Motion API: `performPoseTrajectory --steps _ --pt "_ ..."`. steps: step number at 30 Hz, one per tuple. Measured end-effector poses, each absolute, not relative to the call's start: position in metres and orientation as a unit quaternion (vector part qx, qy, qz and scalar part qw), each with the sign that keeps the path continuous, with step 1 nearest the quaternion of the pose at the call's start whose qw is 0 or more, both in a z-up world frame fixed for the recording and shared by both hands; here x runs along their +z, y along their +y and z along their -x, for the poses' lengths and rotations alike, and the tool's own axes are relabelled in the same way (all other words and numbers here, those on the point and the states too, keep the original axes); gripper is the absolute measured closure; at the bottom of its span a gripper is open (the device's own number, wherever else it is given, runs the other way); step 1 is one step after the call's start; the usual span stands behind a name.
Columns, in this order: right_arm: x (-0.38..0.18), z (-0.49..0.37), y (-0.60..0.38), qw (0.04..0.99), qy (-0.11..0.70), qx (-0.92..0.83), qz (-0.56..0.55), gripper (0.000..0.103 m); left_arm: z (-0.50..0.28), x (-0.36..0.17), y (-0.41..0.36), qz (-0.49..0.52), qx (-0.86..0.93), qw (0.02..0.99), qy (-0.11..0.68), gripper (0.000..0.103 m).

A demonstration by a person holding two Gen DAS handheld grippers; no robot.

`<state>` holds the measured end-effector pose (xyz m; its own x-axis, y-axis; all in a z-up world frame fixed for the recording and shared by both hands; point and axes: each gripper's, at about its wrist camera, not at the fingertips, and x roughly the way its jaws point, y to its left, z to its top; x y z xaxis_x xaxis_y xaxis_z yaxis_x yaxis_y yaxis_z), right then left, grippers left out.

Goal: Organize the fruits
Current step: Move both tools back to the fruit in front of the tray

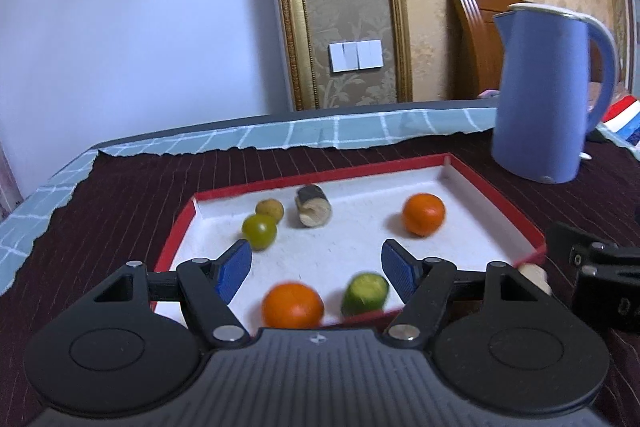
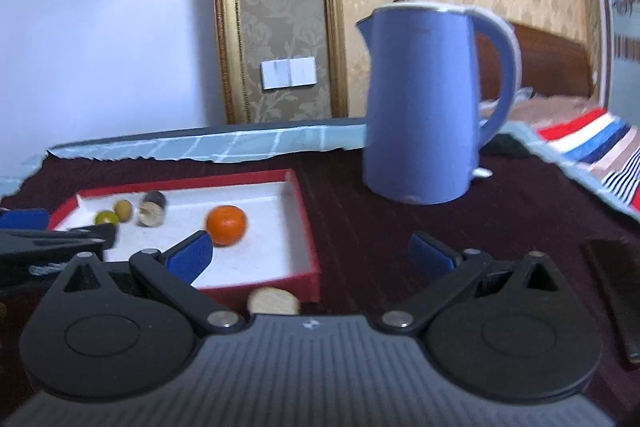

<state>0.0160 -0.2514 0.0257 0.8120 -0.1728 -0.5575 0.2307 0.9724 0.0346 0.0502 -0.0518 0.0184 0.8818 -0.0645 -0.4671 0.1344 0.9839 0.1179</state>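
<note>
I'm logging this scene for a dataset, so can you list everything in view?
tray: one, red rim, white inside, on dark cloth
oranges: two, orange, in tray
green fruits: two, in tray
yellowish fruit: one, in tray, far left
cut pieces: two, pale; one in tray, one outside its near right corner
kettle: one, blue, right of tray
left hand-held gripper: black, blue pads, open over tray
right hand-held gripper: same, open

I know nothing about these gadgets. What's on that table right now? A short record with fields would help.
tray: red tray, white inside
fruit in tray: far orange, near orange, green fruit, yellowish fruit, cut green piece
also in tray: dark-skinned stub
outside tray: pale piece at its near edge
kettle: blue kettle, upright beside the tray
left gripper: open, empty
right gripper: open, empty
</note>
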Motion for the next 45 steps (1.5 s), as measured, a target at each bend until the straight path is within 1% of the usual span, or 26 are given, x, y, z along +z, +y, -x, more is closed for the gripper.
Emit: performPoseTrajectory --steps 3,8,11,16,22,27,30,34,37,39,45 --pt "0.024 -0.003 -0.257 0.949 0.289 -0.122 -0.036 0.000 -0.037 0.014 -0.046 -0.067 -0.066 0.965 0.243 0.032" --pt "0.017 0.011 -0.265 0.944 0.308 -0.110 -0.049 0.000 -0.021 0.001 -0.034 -0.064 -0.076 0.962 0.255 0.032" --pt "0.012 0.018 -0.266 0.946 0.305 -0.091 -0.060 0.000 -0.019 -0.005 -0.032 -0.065 -0.084 0.959 0.261 0.032" --pt "0.007 0.020 -0.260 0.945 0.305 -0.112 -0.036 0.000 -0.020 -0.011 -0.045 -0.077 -0.105 0.954 0.270 0.032" --pt "0.003 0.022 -0.266 0.943 0.311 -0.109 -0.051 0.000 -0.036 -0.022 -0.067 -0.090 -0.108 0.945 0.295 0.032" --pt "0.000 0.023 -0.263 0.942 0.315 -0.104 -0.043 0.000 -0.044 -0.031 -0.066 -0.086 -0.103 0.941 0.311 0.030" --pt "-0.001 0.022 -0.262 0.941 0.317 -0.106 -0.043 0.000 -0.041 -0.031 -0.049 -0.069 -0.088 0.939 0.325 0.030" --pt "0.002 0.025 -0.261 0.944 0.313 -0.096 -0.045 0.000 -0.022 -0.026 -0.015 -0.074 -0.022 0.954 0.290 0.030" --pt "0.002 0.024 -0.257 0.945 0.315 -0.082 -0.036 0.000 -0.017 -0.020 0.000 -0.055 -0.065 0.954 0.289 0.030" --pt "0.001 0.023 -0.253 0.945 0.317 -0.079 -0.024 0.000 -0.018 -0.017 -0.001 -0.048 -0.087 0.953 0.286 0.030" --pt "0.001 0.014 -0.260 0.945 0.312 -0.099 -0.009 0.000 -0.025 -0.022 -0.030 -0.084 -0.115 0.950 0.279 0.030"
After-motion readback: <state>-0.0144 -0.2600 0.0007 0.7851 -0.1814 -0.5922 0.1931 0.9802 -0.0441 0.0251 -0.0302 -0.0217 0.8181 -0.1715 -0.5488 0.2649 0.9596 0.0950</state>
